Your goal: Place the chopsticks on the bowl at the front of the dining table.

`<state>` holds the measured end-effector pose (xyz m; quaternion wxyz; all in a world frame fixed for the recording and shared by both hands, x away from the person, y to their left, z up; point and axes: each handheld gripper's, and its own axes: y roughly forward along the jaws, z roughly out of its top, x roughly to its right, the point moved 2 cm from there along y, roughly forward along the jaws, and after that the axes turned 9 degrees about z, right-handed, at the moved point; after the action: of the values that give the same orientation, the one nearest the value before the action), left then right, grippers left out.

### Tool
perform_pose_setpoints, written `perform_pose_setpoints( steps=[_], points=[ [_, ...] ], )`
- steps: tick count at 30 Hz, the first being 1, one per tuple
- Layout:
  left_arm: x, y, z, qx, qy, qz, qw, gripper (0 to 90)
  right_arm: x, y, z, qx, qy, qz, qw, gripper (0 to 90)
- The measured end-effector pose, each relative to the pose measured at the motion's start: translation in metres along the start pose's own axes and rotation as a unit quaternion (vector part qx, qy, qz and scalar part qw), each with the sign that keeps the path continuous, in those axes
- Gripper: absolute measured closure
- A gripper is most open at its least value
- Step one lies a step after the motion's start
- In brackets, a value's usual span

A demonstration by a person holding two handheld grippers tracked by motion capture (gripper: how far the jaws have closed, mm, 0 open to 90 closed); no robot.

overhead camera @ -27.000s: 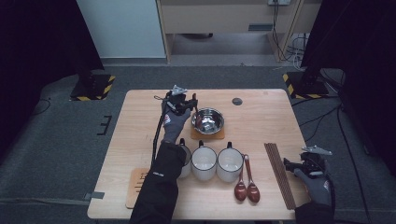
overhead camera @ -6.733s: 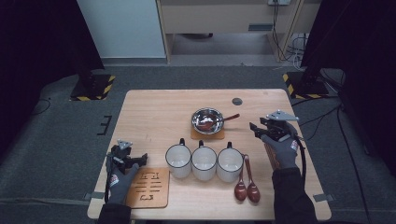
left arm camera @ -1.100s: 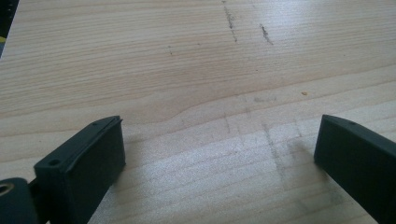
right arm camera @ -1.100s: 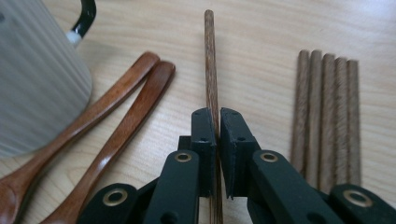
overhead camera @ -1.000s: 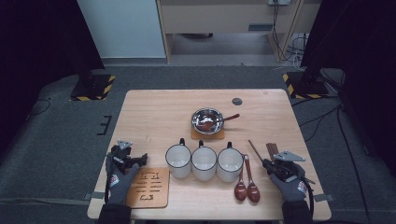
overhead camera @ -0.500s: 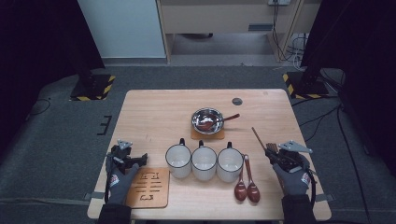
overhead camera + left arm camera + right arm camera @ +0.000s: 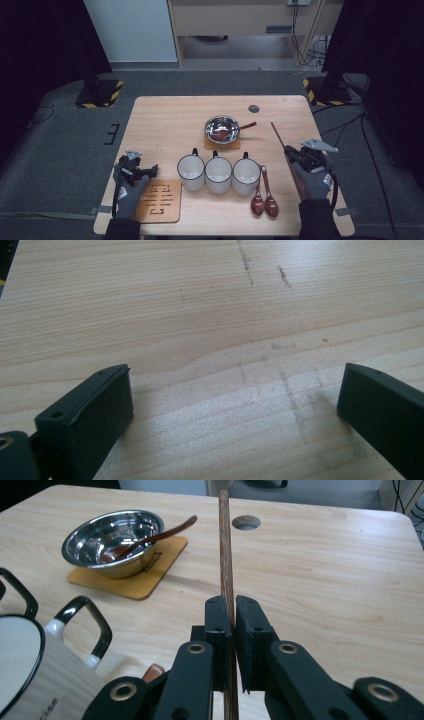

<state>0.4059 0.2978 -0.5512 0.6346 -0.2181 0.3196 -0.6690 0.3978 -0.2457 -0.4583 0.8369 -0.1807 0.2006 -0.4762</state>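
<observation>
Between the fingers (image 7: 252, 630) of the right gripper (image 7: 230, 630) sits a dark wooden chopstick (image 7: 226, 555), pinched tight, its free end pointing away past the steel bowl (image 7: 112, 540). Seen from above, that gripper (image 7: 295, 152) hovers right of the bowl (image 7: 222, 129), off the desk (image 7: 165, 120), with the chopstick (image 7: 277, 135) slanting up toward the bowl's side. Left of the bowl and nearer the person, the left gripper (image 7: 135, 167) rests by the slotted wooden coaster (image 7: 159, 200); its fingers (image 7: 100, 405) stand wide apart over bare wood, holding nothing. Three white mugs (image 7: 219, 174) line up before the bowl, two spoons (image 7: 264, 200) beside them.
</observation>
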Motion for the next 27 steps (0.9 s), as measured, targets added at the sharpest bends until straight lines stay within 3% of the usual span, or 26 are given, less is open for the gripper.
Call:
perform_pose_setpoints(
  steps=[27],
  points=[
    [0.000,0.000,0.000,0.000,0.000,0.000,1.0000,0.3,-0.009,0.022,0.053,0.029,-0.008,0.001,0.9995,84.6]
  ],
)
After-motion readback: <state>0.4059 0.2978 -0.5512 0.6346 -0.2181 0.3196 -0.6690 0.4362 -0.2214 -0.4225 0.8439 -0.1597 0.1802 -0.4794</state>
